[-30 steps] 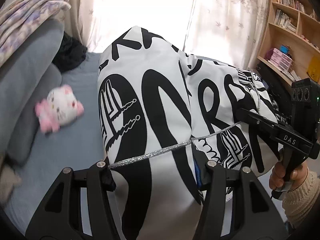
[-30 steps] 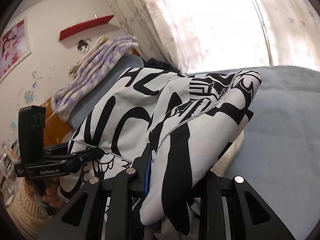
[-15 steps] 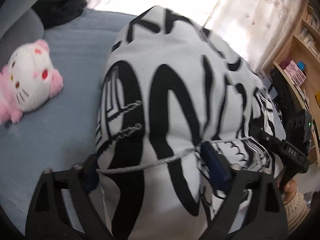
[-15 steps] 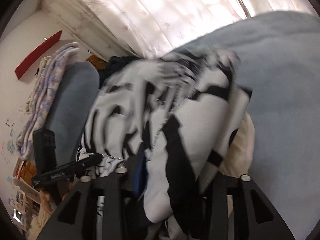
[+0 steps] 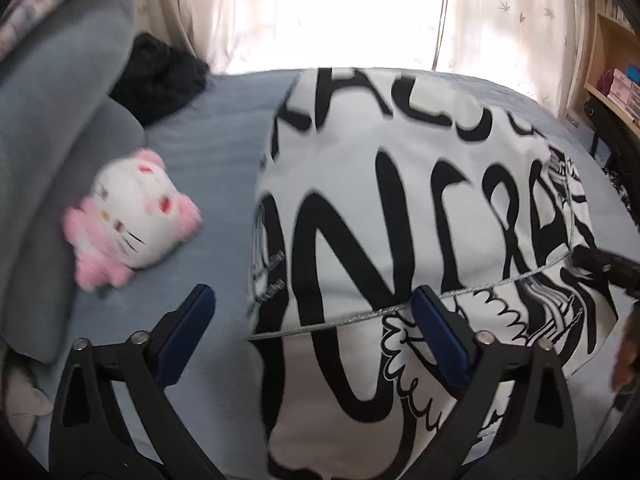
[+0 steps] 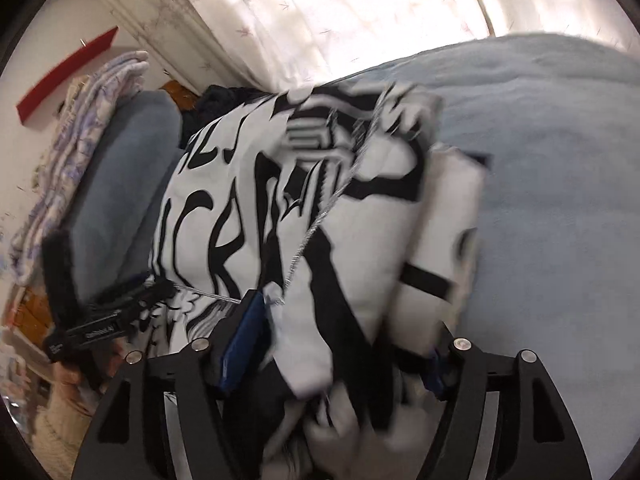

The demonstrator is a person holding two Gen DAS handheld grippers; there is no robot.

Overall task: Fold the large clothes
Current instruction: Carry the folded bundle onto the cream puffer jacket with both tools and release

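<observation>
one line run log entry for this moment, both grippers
left hand-held gripper: open | right hand-held gripper: open | garment: folded on bed

Matt printed cloth garment point(image 5: 400, 216) w/ glittery trim; fuzzy plush toy point(image 5: 132, 228), soft bedsheet point(image 5: 212, 184).

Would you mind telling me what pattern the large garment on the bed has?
The garment is white with bold black lettering and graphics, clearest in the left wrist view.

Left hand-held gripper point(image 5: 312, 312) jaws spread wide, blue pads apart, nothing clamped between them. Right hand-held gripper point(image 6: 344, 344) jaws also apart, cloth bunched loosely between them. Right hand-held gripper shows at three o'clock in the left view.
</observation>
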